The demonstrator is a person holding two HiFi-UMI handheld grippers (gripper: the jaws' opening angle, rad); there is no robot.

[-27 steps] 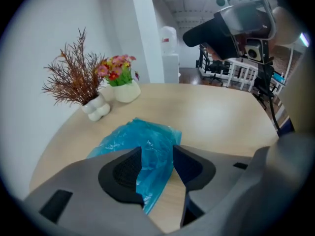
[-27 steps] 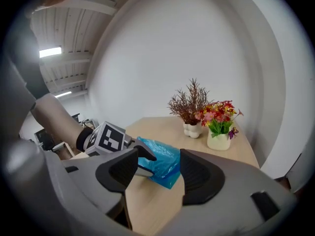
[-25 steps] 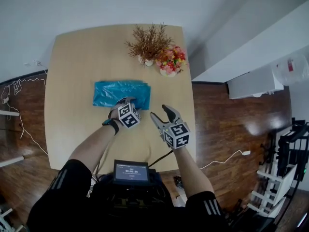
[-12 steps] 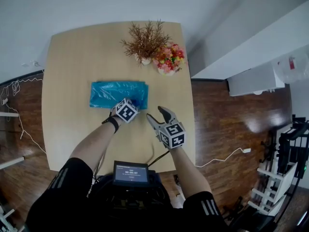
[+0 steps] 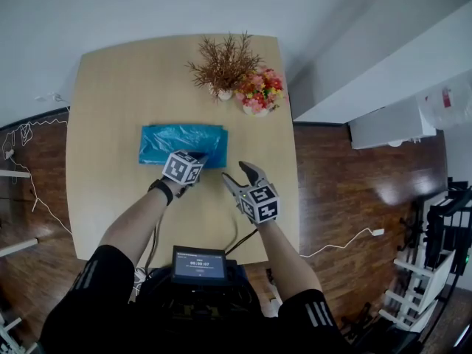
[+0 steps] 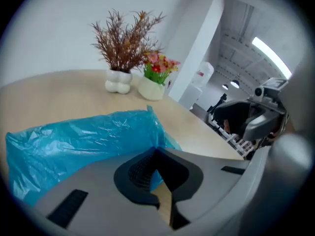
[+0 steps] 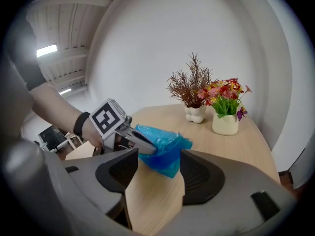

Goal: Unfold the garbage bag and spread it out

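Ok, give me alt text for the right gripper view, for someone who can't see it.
The left gripper, jaws just closed, pinches a corner of the blue garbage bag on the wooden table, seen past the open jaws of the right gripper. Behind stand a white vase of dried branches and a pot of colourful flowers.

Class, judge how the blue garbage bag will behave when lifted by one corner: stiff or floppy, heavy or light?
Probably floppy: the garbage bag is crinkled film, bunching where the left tongs pinch it. Likely light, being so thin.

table [image 5: 110, 124]: light wood | dried branches [image 5: 223, 65]: white vase | flowers [image 5: 259, 93]: white pot, just beside | screen [image 5: 200, 264]: lit
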